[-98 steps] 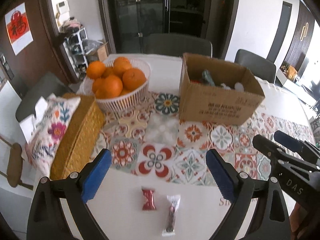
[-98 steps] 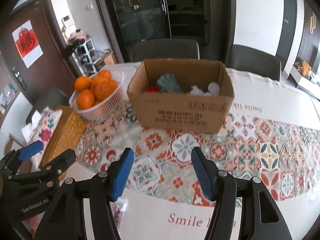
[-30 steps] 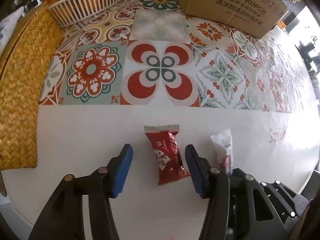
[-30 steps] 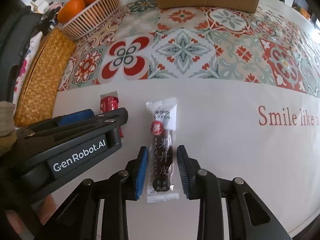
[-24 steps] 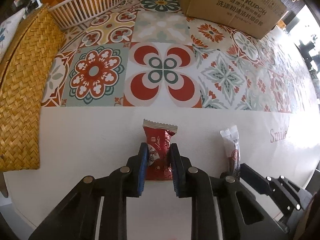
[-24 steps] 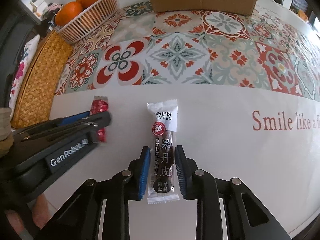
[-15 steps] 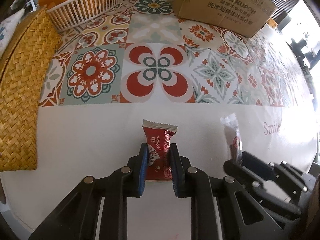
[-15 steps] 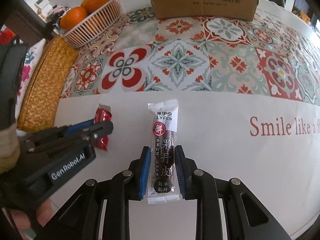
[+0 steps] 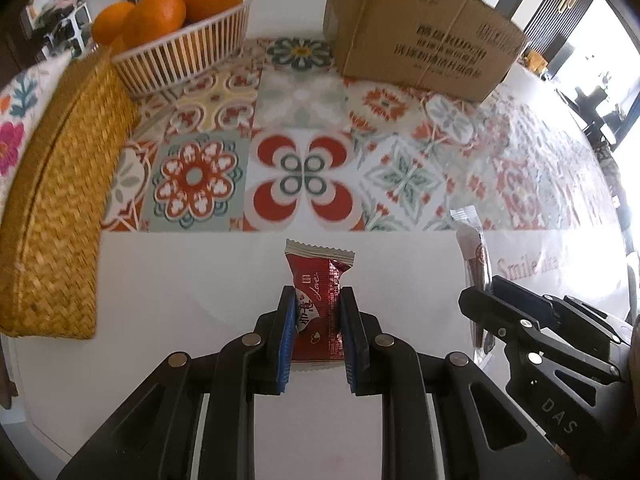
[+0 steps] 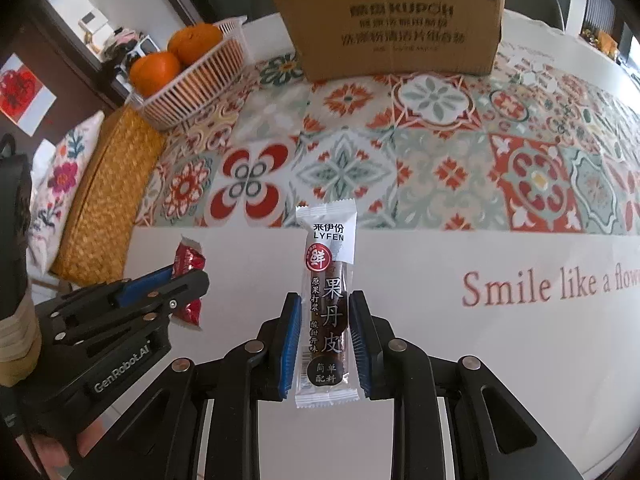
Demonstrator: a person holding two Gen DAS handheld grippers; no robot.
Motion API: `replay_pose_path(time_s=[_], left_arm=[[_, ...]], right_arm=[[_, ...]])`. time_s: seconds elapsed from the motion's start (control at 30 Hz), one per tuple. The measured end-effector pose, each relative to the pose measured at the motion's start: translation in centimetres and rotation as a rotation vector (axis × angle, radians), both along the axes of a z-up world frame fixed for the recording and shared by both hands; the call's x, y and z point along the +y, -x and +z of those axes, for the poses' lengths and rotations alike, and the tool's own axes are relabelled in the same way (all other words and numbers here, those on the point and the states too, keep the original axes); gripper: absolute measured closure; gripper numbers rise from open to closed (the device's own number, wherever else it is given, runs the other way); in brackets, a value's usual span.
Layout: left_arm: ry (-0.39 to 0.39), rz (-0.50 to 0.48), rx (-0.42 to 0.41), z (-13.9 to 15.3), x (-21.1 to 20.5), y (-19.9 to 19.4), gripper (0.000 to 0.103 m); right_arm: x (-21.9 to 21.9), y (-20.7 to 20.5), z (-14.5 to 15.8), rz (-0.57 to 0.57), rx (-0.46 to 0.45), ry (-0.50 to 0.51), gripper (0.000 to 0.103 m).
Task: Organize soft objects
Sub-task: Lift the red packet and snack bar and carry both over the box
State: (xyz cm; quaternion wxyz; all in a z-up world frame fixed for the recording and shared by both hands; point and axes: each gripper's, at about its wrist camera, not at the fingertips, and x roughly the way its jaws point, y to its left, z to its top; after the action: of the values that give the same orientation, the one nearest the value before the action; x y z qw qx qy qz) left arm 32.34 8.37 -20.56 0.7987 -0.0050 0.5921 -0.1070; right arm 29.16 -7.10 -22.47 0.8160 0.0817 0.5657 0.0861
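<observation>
Left gripper (image 9: pixel 316 316), blue pads pressed against both sides of a red candy packet (image 9: pixel 318 300); right gripper (image 10: pixel 325 326) likewise clamps a long fruit-leather packet (image 10: pixel 328 300) at its lower half. Both packets sit over the white margin of the tablecloth (image 10: pixel 500 360), near its front edge. Only the right wrist view reads the long packet's face: white top printed LYFEN, red round seal, dark strip within clear film. Only the left wrist view shows the candy's crimped silver ends and script lettering. Beyond lie a woven straw box (image 9: pixel 52 208), an orange basket (image 9: pixel 180 52), and a cardboard box (image 10: pixel 392 20).
</observation>
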Motion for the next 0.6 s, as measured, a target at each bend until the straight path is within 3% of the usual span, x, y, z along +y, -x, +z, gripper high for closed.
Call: replay_pose_path(time_s=[0.6], left_arm=[[0.042,0.019,-0.136,5.9,-3.0,-1.0,0.081]], right_arm=[[-2.1,-1.5,5.6,0.035,-0.138,0.0,0.077]])
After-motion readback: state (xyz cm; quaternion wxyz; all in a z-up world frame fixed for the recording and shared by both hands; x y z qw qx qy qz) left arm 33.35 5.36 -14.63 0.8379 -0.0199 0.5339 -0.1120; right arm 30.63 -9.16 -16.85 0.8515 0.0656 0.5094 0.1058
